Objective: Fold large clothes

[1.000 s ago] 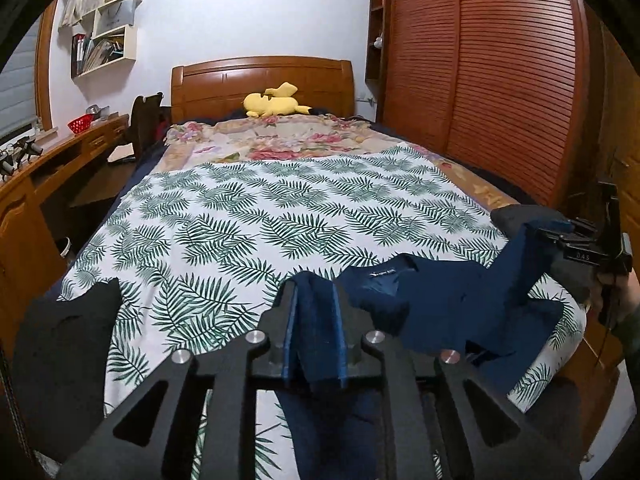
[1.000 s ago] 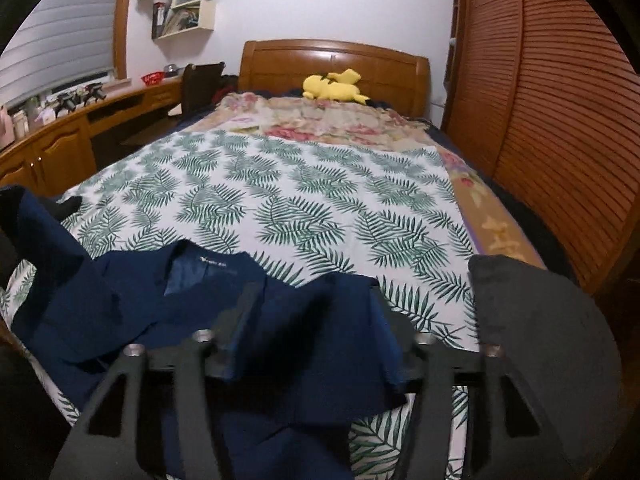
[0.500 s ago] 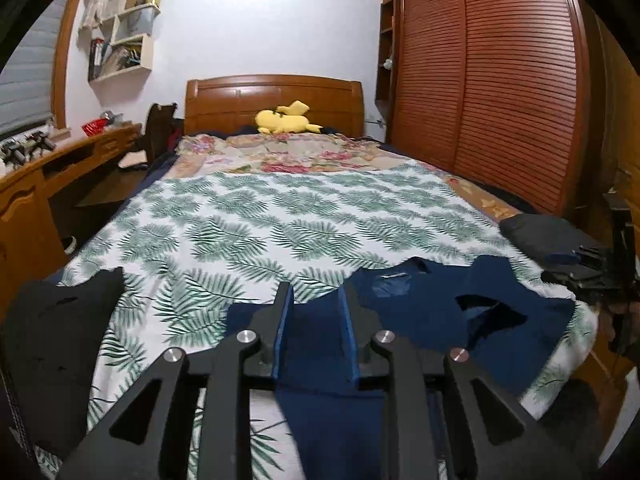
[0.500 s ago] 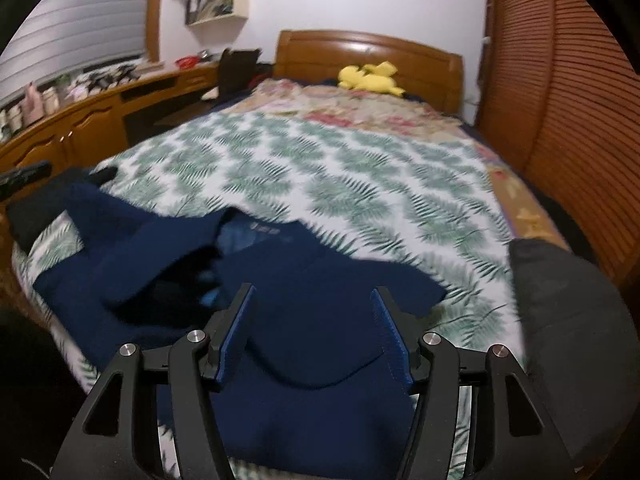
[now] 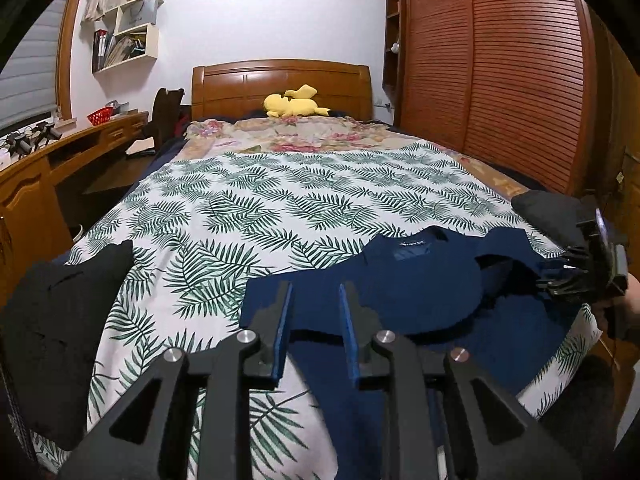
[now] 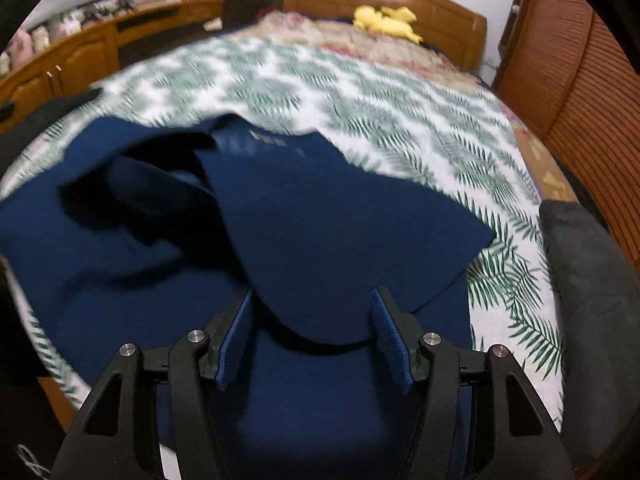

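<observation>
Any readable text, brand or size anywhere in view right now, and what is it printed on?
Nothing can be read.
Neck label inside the collar of the navy shirt: small white print, too small in the left wrist view, blurred in the right.
Books and folders on the wall shelf: spines too small to read.

Both wrist views look from the foot of the bed [image 5: 304, 208] toward the headboard [image 5: 280, 84]. The left view sits low and nearly level; the right view tilts down, close over the navy shirt [image 6: 320, 220]. Both share shirt, leaf-print sheet and yellow plush toy [image 6: 386, 20].
</observation>
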Tool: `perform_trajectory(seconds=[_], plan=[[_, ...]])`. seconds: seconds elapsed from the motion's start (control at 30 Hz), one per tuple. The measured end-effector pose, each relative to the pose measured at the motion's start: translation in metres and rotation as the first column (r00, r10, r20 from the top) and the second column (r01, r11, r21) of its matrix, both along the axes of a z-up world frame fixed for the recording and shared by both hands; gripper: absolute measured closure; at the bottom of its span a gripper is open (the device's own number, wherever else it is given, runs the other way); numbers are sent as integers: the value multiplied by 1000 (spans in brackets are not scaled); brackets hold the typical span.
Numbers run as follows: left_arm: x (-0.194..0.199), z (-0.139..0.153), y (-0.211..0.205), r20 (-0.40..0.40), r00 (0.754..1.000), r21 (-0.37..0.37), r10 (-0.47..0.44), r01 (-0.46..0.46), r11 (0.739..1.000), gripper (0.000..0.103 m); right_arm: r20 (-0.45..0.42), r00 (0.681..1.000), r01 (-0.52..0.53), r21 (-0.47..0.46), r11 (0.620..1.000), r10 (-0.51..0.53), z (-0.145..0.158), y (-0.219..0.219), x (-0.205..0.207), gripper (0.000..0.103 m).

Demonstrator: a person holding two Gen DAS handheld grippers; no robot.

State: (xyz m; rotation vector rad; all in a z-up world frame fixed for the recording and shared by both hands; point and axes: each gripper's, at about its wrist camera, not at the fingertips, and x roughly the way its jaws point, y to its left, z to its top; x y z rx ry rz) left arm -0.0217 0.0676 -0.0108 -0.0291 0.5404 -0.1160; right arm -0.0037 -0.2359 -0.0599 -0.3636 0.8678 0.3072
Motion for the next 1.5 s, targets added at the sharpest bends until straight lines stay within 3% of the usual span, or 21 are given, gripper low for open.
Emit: perform_trajectory(seconds=[0.07, 0.1, 0.13, 0.2, 0.4, 0.7, 0.8, 0.87, 0.93, 1.0, 1.23, 1.5], plan=[[-2, -1, 2, -3, 1000, -7, -3, 3, 1000, 82, -22, 1000, 17, -24, 1000, -18, -8, -4, 9, 43], [-3, -2, 3, -6, 1000, -7, -2, 2, 1000, 82, -26, 999, 20, -27, 999, -21, -9, -5, 13, 50], [-4, -3, 4, -7, 1000, -6, -1, 1, 1000, 82, -22, 1000, 15, -28, 1000, -15, -9, -5, 15, 77], [-5, -3, 5, -9, 1000, -5, 1, -1, 1000, 82, 1, 1000, 6, -70, 998, -6, -4, -1, 23, 99], [-6, -3, 8, -8, 1000, -12, 5, -6, 1000, 82, 156, 987, 50, -83, 995, -37, 46, 19, 64, 99], [-6, -5, 4, -13, 1000, 2, 2, -2, 1000, 82, 268, 963, 19, -76, 997, 2, 89, 75, 111, 99], [-7, -6, 3, -13, 1000, 5, -2, 2, 1000, 82, 267, 964, 9, -60, 998, 8, 94, 88, 116, 98], [-7, -6, 3, -15, 1000, 7, -2, 2, 1000, 82, 268, 963, 0, -42, 999, 12, 97, 94, 114, 89], [-8, -6, 4, -14, 1000, 9, -2, 2, 1000, 82, 287, 958, -11, -23, 1000, 17, 101, 96, 111, 55], [-8, -5, 4, -11, 1000, 6, -1, 1, 1000, 82, 295, 955, -20, -4, 1000, 20, 104, 98, 108, 44], [-8, -6, 3, -11, 1000, 4, -5, 5, 1000, 82, 234, 971, -69, 43, 997, 57, 99, 105, 93, 44], [-7, -7, 3, -15, 1000, 9, -4, 5, 1000, 82, 140, 971, -207, 103, 973, 192, 63, 124, 46, 41]])
